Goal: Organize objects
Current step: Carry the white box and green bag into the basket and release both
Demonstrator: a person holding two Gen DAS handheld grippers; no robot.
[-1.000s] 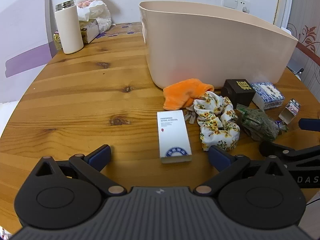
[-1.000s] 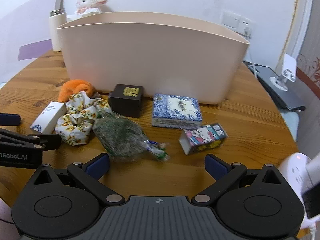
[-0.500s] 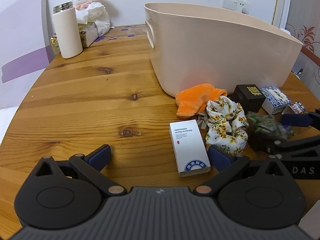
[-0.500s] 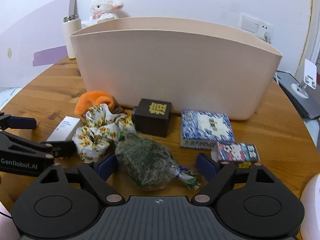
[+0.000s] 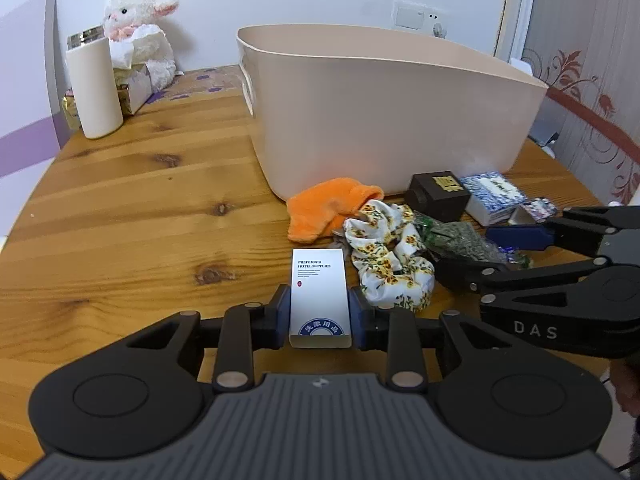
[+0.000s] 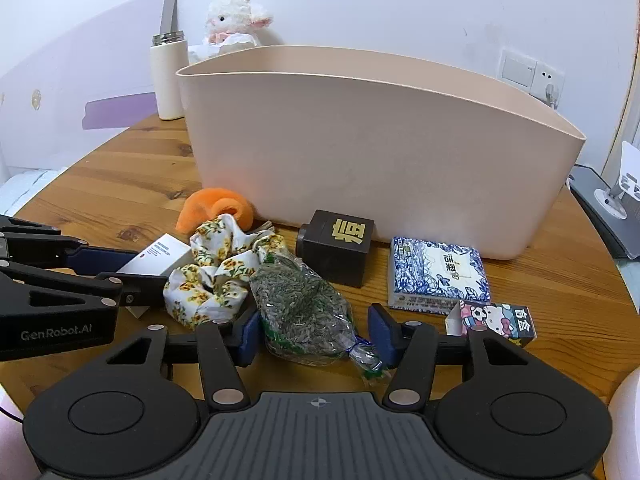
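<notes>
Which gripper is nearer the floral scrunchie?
Right, narrowly. The right gripper straddles the bag of dried herbs touching the floral scrunchie; the left gripper clamps the white hotel-supplies box beside it.

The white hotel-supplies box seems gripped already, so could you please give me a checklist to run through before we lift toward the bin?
1. Left claw shut on the white box: ok.
2. Box held squarely, both pads on its sides: ok.
3. Right claw around the bag of dried herbs: ok, straddling.
4. Right claw closed on the bag: not ok, gap on its right side.
5. Beige bin open on top: ok.
6. Room inside the bin: cannot tell.
</notes>
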